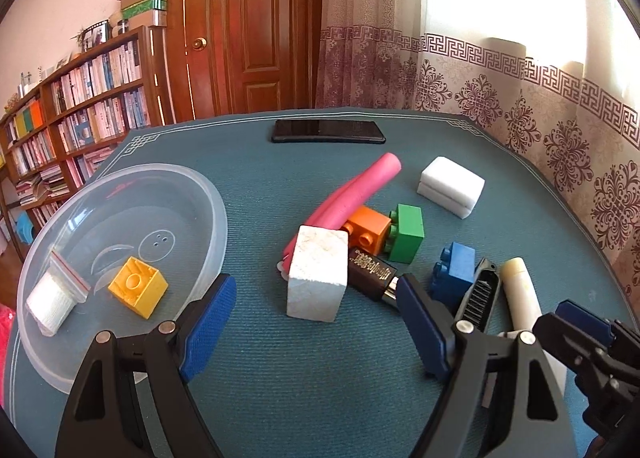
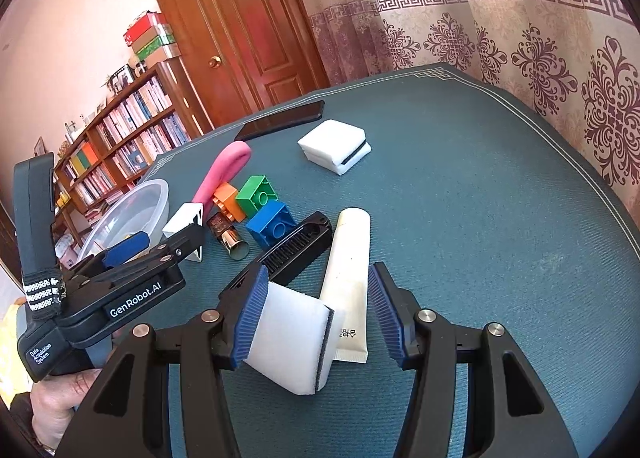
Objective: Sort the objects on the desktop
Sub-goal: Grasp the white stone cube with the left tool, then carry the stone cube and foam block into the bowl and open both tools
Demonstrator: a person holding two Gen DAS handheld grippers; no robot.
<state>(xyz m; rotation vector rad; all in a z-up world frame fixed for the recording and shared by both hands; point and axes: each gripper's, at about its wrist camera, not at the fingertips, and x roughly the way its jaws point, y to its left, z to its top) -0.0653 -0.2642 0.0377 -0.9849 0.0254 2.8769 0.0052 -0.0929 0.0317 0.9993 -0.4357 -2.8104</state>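
Observation:
My left gripper (image 1: 318,324) stands open low over the teal mat, just in front of a white cube (image 1: 318,274) and a black-and-gold tube (image 1: 372,272). Orange (image 1: 368,227), green (image 1: 406,234) and blue (image 1: 454,272) bricks lie behind, beside a pink foam roll (image 1: 352,193). The clear bowl (image 1: 192,193) on the left holds a yellow brick (image 1: 138,292) and a small bagged white item (image 1: 52,300). My right gripper (image 2: 320,318) is open around a white sponge with a dark edge (image 2: 292,342). The sponge touches the left pad only. A cream tube (image 2: 348,270) lies just beyond it.
A black comb (image 2: 298,254) lies between the blue brick and the cream tube. A second white sponge (image 2: 334,145) and a black phone (image 2: 280,119) sit farther back. A hand (image 2: 56,398) holds the left gripper's handle. Curtains hang along the table's right edge.

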